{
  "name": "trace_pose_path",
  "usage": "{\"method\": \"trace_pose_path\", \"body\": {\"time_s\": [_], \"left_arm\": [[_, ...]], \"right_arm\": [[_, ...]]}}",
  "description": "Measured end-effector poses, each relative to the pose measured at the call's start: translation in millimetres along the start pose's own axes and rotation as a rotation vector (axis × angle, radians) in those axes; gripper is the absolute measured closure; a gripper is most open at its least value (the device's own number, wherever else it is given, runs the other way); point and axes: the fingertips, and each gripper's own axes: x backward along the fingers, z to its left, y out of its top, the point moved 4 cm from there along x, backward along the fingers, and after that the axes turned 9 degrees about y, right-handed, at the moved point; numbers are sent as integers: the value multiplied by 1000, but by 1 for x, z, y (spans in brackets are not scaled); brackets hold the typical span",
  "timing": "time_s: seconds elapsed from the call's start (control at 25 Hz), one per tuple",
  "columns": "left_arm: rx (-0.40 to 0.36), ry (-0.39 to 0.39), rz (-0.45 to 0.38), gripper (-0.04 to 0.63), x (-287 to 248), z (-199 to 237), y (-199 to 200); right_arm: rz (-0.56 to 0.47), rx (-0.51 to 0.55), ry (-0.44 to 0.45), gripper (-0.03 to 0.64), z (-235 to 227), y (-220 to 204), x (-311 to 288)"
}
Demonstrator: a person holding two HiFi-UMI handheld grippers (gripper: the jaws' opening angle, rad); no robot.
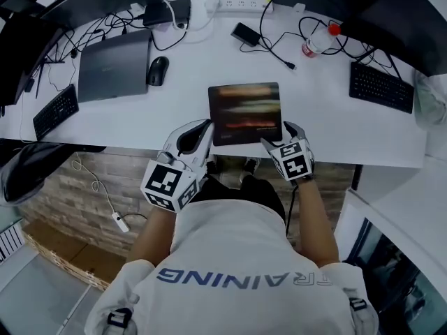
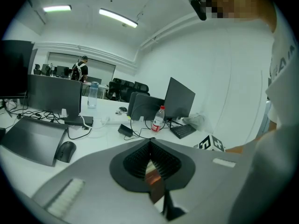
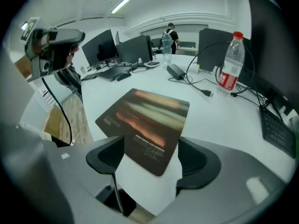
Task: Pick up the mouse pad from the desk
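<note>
The mouse pad (image 1: 244,110), dark with blurred orange streaks, lies flat on the white desk (image 1: 140,128) close to its front edge. My right gripper (image 1: 279,137) stands open at the pad's near right corner. In the right gripper view that corner of the mouse pad (image 3: 147,120) lies between the spread jaws of the right gripper (image 3: 152,146), and neither pad touches it. My left gripper (image 1: 201,132) hovers by the pad's near left corner. In the left gripper view the jaws of the left gripper (image 2: 150,146) are shut, and a sliver of the mouse pad (image 2: 153,174) shows below them.
A closed laptop (image 1: 115,65) and a black mouse (image 1: 158,70) lie at the left. There is a keyboard (image 1: 56,110) at far left and another keyboard (image 1: 380,86) at right. A water bottle (image 1: 318,44), a black device (image 1: 246,33) and cables lie behind the pad.
</note>
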Motion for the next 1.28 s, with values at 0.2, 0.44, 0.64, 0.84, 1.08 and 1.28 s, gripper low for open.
{"method": "trace_pose_path", "body": {"time_s": [0.2, 0.44, 0.64, 0.84, 1.08, 1.28], "left_arm": [[9, 18, 21, 594, -2, 8, -5], [36, 21, 16, 594, -8, 18, -6], [44, -2, 5, 594, -10, 19, -3], [43, -20, -7, 594, -7, 21, -3], [37, -33, -20, 594, 4, 22, 0], [29, -64, -18, 594, 17, 20, -10]], "right_arm": [[70, 14, 3, 243, -5, -13, -23], [71, 21, -15, 299, -12, -14, -31], [92, 25, -26, 315, -10, -14, -31], [113, 11, -48, 322, -11, -14, -33], [212, -22, -79, 404, 0, -11, -36], [170, -27, -150, 527, 14, -10, -36]]}}
